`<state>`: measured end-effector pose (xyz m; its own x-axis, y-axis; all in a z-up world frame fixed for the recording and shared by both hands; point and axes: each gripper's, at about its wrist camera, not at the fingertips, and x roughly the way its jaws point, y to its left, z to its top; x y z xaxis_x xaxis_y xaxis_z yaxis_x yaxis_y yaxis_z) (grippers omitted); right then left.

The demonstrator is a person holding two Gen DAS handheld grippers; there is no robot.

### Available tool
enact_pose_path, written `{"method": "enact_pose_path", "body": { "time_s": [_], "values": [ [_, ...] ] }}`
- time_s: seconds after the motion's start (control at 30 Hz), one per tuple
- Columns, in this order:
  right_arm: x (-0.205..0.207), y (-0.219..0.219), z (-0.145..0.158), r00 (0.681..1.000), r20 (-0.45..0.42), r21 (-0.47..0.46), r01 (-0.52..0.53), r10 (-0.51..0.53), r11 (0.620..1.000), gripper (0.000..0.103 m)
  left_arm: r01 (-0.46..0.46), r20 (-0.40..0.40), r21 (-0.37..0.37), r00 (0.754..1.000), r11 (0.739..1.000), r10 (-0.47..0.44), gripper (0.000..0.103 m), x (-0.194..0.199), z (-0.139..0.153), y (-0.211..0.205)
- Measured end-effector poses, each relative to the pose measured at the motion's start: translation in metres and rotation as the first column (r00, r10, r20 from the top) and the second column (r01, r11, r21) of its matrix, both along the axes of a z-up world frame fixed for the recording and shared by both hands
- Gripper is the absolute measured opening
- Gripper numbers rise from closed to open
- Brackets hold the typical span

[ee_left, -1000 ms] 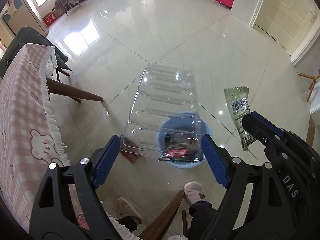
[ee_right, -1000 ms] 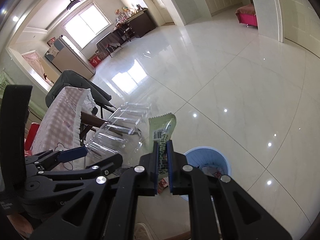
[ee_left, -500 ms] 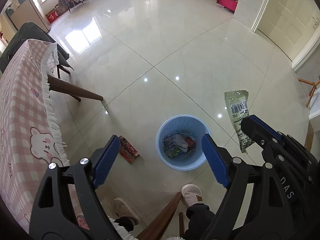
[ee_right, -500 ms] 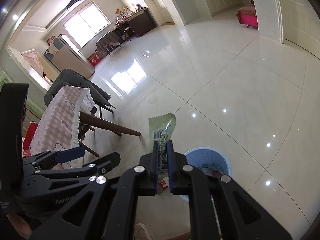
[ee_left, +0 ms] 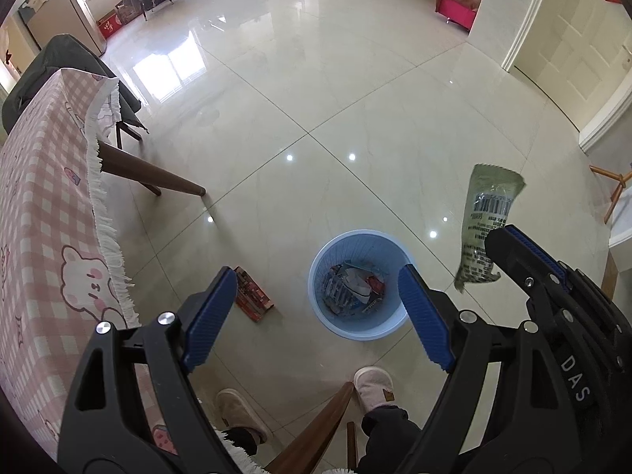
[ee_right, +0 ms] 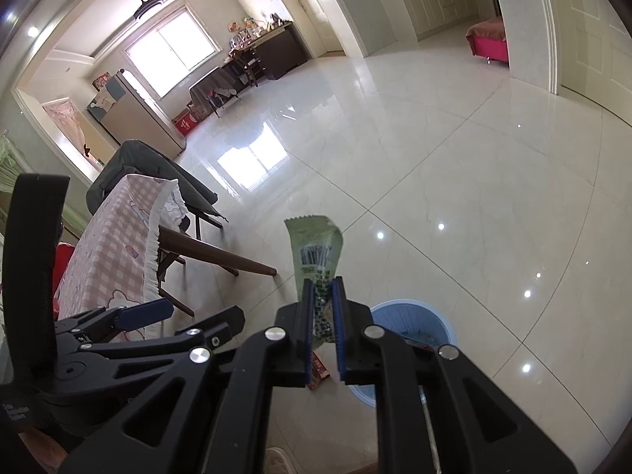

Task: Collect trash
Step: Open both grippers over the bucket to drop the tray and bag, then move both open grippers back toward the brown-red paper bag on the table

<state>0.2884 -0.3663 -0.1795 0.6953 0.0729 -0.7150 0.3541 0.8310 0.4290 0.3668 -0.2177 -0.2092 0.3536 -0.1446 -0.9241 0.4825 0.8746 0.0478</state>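
A light blue trash bin (ee_left: 360, 285) stands on the tiled floor with wrappers and clear plastic inside; it also shows in the right wrist view (ee_right: 414, 324). My left gripper (ee_left: 316, 312) is open and empty, held above the bin. My right gripper (ee_right: 322, 296) is shut on a green snack wrapper (ee_right: 316, 252) with a barcode, which sticks up from the jaws. The wrapper (ee_left: 488, 217) hangs in the air to the right of the bin in the left wrist view. A red wrapper (ee_left: 252, 294) lies on the floor left of the bin.
A table with a pink checked cloth (ee_left: 43, 213) and a slanted wooden leg (ee_left: 154, 175) is at the left. A dark chair (ee_left: 71, 63) stands behind it. The person's slippered feet (ee_left: 371, 383) and a wooden chair rail (ee_left: 316, 426) are below the bin.
The clear plastic tray that was between my left fingers one second ago has dropped into the bin. My right gripper still holds the green wrapper in about the same place.
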Motion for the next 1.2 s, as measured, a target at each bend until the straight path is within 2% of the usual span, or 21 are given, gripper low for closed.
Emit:
{"method": "enact_pose_path", "body": {
  "time_s": [0.17,0.4,0.57,0.83,1.2],
  "values": [
    [0.002,0.001,0.004,1.0,0.004,-0.016,0.009,-0.009,1.0,0.013,-0.009,0.005,-0.006,1.0,1.0,0.009,0.082,0.001,0.001,0.001],
    [0.0,0.0,0.007,1.0,0.01,-0.023,0.028,-0.027,0.999,0.023,-0.025,0.009,-0.014,1.0,1.0,0.025,0.082,0.004,0.004,0.005],
    [-0.008,0.002,0.021,0.999,0.026,-0.029,0.03,-0.029,0.999,0.023,-0.021,0.014,-0.032,1.0,0.999,0.021,0.082,-0.002,0.016,0.008],
    [-0.032,0.025,0.072,0.996,0.092,-0.079,0.023,-0.016,0.997,0.023,-0.017,0.079,-0.081,0.997,0.997,0.024,0.082,-0.028,0.063,0.031],
    [-0.091,0.093,0.152,0.983,0.181,-0.177,-0.003,0.035,0.984,0.023,-0.029,0.198,-0.166,0.978,0.986,0.062,0.082,-0.094,0.136,0.101]
  ]
}}
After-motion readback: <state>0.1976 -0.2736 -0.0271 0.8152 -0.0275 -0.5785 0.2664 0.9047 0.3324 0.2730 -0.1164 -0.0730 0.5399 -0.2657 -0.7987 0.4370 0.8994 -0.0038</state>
